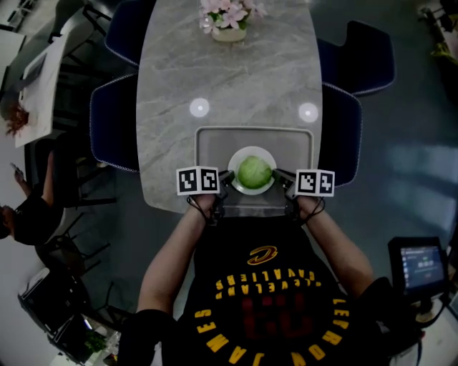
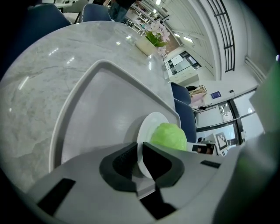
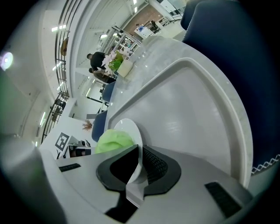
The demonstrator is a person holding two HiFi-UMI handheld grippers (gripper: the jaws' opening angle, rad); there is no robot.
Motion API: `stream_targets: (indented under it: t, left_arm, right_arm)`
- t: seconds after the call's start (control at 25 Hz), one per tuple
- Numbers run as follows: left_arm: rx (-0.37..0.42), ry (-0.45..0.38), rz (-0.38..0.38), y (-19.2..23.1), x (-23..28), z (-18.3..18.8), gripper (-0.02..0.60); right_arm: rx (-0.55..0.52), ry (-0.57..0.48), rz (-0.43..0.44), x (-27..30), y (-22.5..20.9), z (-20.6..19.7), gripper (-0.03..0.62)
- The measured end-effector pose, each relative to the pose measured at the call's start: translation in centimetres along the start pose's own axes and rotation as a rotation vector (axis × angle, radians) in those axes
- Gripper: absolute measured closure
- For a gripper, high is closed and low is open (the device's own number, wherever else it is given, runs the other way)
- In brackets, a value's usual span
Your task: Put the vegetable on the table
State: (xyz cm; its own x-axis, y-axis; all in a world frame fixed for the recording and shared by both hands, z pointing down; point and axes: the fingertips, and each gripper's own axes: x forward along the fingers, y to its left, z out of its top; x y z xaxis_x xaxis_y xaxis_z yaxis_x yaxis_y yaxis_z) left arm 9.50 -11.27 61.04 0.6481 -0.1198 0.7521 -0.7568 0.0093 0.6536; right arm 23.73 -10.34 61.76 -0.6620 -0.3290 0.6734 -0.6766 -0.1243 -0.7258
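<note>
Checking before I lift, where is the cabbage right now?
Head view, centre: the cabbage sits on the white plate over the grey tray, between the left gripper and right gripper, both shut on the plate's rim.

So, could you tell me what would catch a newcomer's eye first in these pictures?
Probably the bright green vegetable on a white plate, sitting in the grey tray at the near end of the marble table. The left claw and right claw each pinch the plate's rim from opposite sides. A pot of pink flowers stands at the table's far end.
</note>
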Motion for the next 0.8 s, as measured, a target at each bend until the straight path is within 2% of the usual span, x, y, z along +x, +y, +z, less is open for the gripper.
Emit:
stream_targets:
  t: [0.48,0.8]
  left_arm:
    - [-0.036,-0.062,-0.028,0.1,-1.8,3.6,0.541]
    - [0.006,-0.052,-0.046,-0.1,-3.3,8.0,0.541]
  right_arm:
    - [-0.061,0.0,0.029,0.9,3.1,4.0,0.559]
    - [-0.056,-0.033,0.028,1.9,5.5,7.2,0.559]
